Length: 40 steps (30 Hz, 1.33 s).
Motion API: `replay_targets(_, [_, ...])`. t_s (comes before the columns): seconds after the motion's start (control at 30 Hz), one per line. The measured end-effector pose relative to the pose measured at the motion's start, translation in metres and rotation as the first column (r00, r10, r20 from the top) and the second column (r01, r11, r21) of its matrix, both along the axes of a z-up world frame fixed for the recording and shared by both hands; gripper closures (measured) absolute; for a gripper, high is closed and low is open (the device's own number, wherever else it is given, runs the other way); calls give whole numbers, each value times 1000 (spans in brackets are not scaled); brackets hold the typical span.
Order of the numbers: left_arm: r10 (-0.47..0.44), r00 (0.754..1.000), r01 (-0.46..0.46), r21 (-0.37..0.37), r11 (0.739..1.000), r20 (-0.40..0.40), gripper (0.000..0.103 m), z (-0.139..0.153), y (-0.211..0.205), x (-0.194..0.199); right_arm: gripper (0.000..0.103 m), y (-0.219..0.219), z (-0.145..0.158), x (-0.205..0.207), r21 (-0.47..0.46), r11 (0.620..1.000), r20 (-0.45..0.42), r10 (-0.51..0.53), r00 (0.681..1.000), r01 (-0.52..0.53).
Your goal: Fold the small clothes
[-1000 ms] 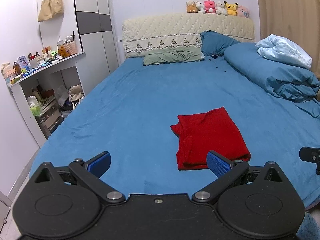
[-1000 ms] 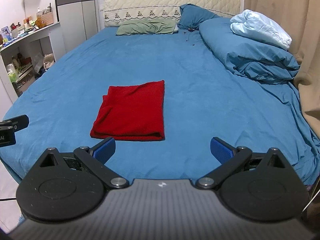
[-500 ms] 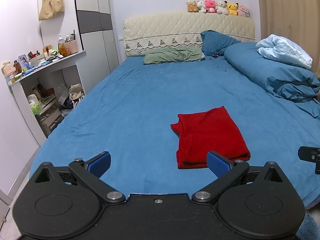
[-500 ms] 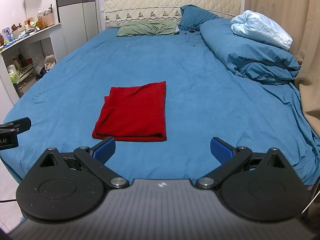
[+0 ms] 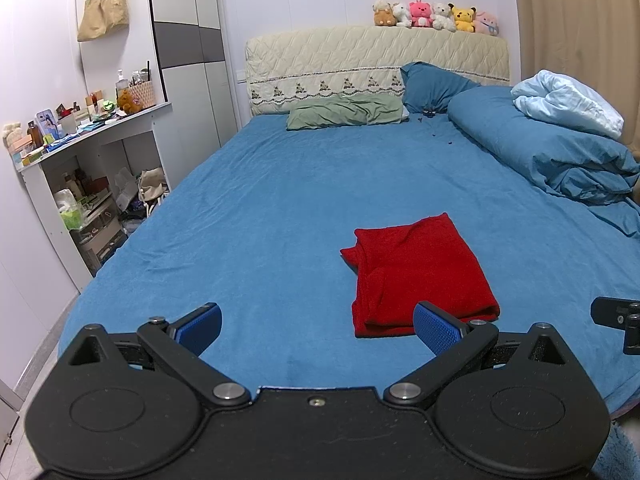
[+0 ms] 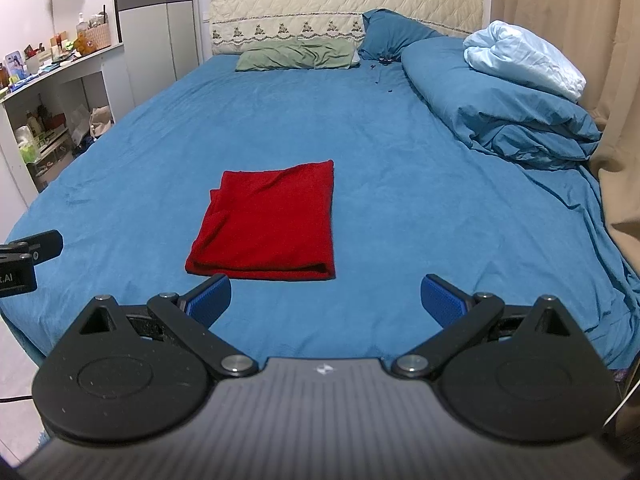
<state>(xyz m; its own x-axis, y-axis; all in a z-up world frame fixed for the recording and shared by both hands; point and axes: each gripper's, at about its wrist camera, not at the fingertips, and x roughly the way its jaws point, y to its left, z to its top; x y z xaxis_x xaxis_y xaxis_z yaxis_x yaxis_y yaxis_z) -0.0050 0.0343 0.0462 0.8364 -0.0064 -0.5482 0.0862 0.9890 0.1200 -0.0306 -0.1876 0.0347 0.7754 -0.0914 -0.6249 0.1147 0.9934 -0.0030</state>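
Note:
A red garment [image 5: 420, 276] lies folded into a flat rectangle on the blue bed sheet [image 5: 260, 208]; it also shows in the right wrist view [image 6: 268, 228]. My left gripper [image 5: 318, 330] is open and empty, held back near the foot of the bed, left of the garment. My right gripper [image 6: 326, 300] is open and empty, also back from the garment, whose near edge lies just beyond its left finger [image 6: 210, 296]. Neither gripper touches the cloth.
A rolled blue duvet [image 5: 552, 160] with a pale blue bundle [image 5: 568, 102] lies along the bed's right side. Green and blue pillows [image 5: 348, 112] sit at the headboard. A cluttered white shelf unit [image 5: 80, 168] stands left of the bed. A beige curtain [image 6: 592, 60] hangs at right.
Both grippers stay open and empty. The views shift only slightly; the red garment has not moved.

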Motion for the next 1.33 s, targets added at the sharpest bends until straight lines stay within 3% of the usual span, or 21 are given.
replay_targets(1.33, [-37, 999, 38, -33, 999, 10, 0, 1, 2, -4, 0, 10, -2, 0, 2, 1000, -1, 0, 1000, 0])
